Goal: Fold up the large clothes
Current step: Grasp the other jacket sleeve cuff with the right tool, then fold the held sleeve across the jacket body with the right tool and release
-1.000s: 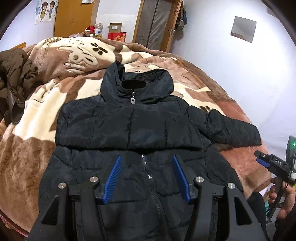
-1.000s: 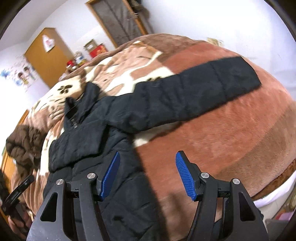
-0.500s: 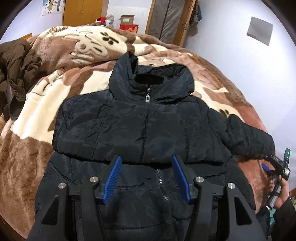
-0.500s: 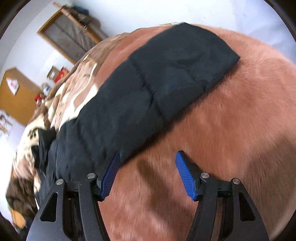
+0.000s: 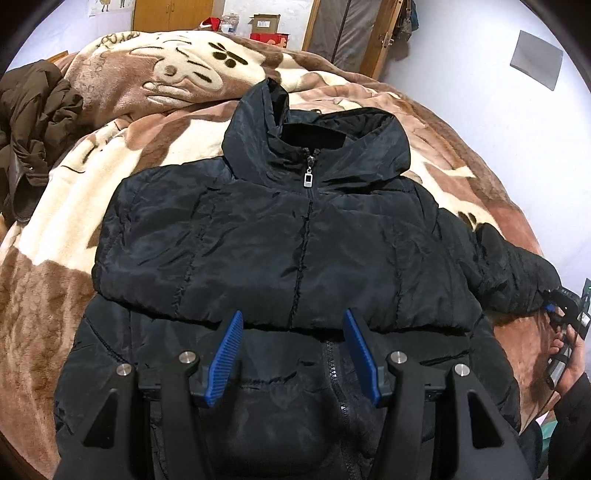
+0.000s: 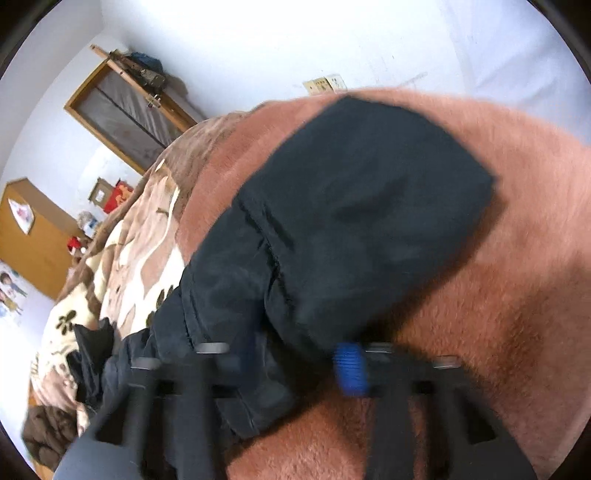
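Observation:
A black hooded puffer jacket (image 5: pixel 295 251) lies front up and zipped on the bed, one sleeve folded across its chest. My left gripper (image 5: pixel 293 354) is open and empty above the jacket's lower front. The other sleeve (image 5: pixel 517 273) stretches right to its cuff, where my right gripper (image 5: pixel 554 306) meets it. In the blurred right wrist view the sleeve (image 6: pixel 351 229) runs between the jaws of my right gripper (image 6: pixel 306 365). One blue pad (image 6: pixel 351 369) presses its edge; the other pad is hidden under the cloth.
A brown and cream plush blanket (image 5: pixel 110 155) covers the bed. A brown coat (image 5: pixel 33 125) lies heaped at the left edge. Wooden wardrobe (image 5: pixel 166 14), boxes (image 5: pixel 264 26) and a door (image 5: pixel 354 33) stand beyond the bed. White wall on the right.
My right gripper has moved in onto the outstretched sleeve and its jaws have closed around it. My left gripper has drifted a little forward over the jacket, still open.

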`<state>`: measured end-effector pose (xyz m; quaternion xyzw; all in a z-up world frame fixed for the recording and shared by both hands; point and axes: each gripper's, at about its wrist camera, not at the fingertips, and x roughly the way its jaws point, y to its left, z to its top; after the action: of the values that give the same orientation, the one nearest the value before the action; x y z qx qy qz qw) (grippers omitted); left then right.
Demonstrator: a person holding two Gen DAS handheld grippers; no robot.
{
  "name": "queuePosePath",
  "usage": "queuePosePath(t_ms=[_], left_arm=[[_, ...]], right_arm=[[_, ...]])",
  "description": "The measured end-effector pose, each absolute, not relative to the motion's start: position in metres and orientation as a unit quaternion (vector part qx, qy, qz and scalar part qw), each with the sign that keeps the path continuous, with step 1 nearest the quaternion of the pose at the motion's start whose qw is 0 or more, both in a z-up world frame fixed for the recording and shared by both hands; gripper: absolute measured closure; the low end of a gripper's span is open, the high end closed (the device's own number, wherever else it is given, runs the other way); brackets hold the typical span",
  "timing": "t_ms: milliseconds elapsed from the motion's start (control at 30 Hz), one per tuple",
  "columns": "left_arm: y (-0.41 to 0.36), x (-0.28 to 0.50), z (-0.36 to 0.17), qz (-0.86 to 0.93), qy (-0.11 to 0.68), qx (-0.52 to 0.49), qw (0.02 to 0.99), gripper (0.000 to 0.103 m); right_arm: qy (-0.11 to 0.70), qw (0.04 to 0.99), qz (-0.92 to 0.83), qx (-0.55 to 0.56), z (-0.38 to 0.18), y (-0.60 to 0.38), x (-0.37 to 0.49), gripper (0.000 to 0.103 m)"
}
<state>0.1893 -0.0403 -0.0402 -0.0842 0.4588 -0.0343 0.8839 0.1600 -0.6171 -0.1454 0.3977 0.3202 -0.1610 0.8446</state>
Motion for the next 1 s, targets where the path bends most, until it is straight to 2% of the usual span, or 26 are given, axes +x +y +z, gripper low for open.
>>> queuePosePath(t_ms=[33,167,333,533,767,1000], left_arm=[[-0.038,0.188,-0.039,-0.034,0.458,-0.085,0.884,0.045],[-0.027,0.180,-0.031,-0.032,0.448,-0.095,0.888,0.045],[-0.010,0.166,-0.020,-0.028,0.434,-0.117,0.893,0.045],[0.007,0.148,-0.009,-0.024,0.418,-0.131,0.899,0.045],[0.033,0.134,-0.011,-0.012,0.409,-0.158,0.899,0.045],[0.068,0.126,-0.029,0.012,0.416,-0.183,0.891,0.045]], right_arm=[[0.313,0.849,-0.154,0.397,-0.134,-0.615,0.157,0.086],[0.284,0.882,-0.114,0.359,-0.078,-0.593,0.150,0.089],[0.236,0.925,-0.024,0.298,0.005,-0.533,0.138,0.089],[0.228,0.938,0.093,0.243,0.056,-0.435,0.141,0.089],[0.289,0.917,0.175,0.210,0.031,-0.324,0.171,0.089],[0.390,0.877,0.224,0.170,-0.046,-0.224,0.209,0.089]])
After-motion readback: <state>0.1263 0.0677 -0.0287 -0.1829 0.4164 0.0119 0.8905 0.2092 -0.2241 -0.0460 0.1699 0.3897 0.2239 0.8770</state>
